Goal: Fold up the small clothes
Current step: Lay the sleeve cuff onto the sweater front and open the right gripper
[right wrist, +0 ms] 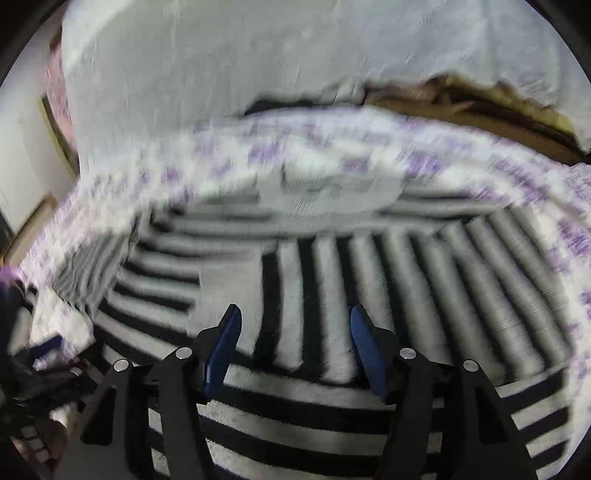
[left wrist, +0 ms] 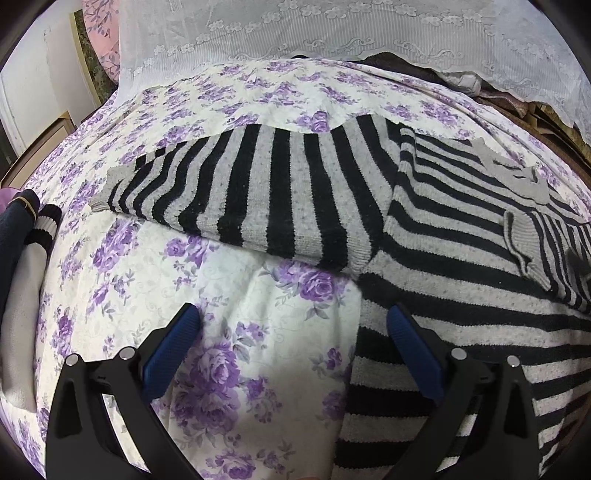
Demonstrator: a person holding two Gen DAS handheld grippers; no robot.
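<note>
Nearest the left wrist camera, the left hand-held gripper (left wrist: 293,325) hangs with its two blue-padded fingers (left wrist: 173,345) spread wide and nothing between them. One finger sits over the floral bedsheet (left wrist: 229,325), the other over the near edge of the striped sweater (left wrist: 461,295); whether the tips touch the cloth cannot be told.

The sweater, knitted in black and grey bands, lies flat on the bed, filling the right half of this view. Its left sleeve (left wrist: 258,192) is folded across so that it stretches out toward the left side of the bed, its grey cuff lying on the sheet. Farther right, a second sleeve with narrower stripes and a grey cuff (left wrist: 517,236) lies on top of the sweater's body.

At the left edge of the bed lies a dark navy garment with a white-banded cuff (left wrist: 37,229). Along the far edge of the bed hangs a white lace cloth (left wrist: 332,29) with flower embroidery, and brown things show under its hem at the far right corner.

The right wrist view is blurred. The right hand-held gripper (right wrist: 295,328) also stands released, its blue fingers (right wrist: 225,347) apart, above the sweater's body, where stripes running two ways meet. A pale grey patch (right wrist: 325,195) lies at the sweater's far edge; what it is cannot be made out.
</note>
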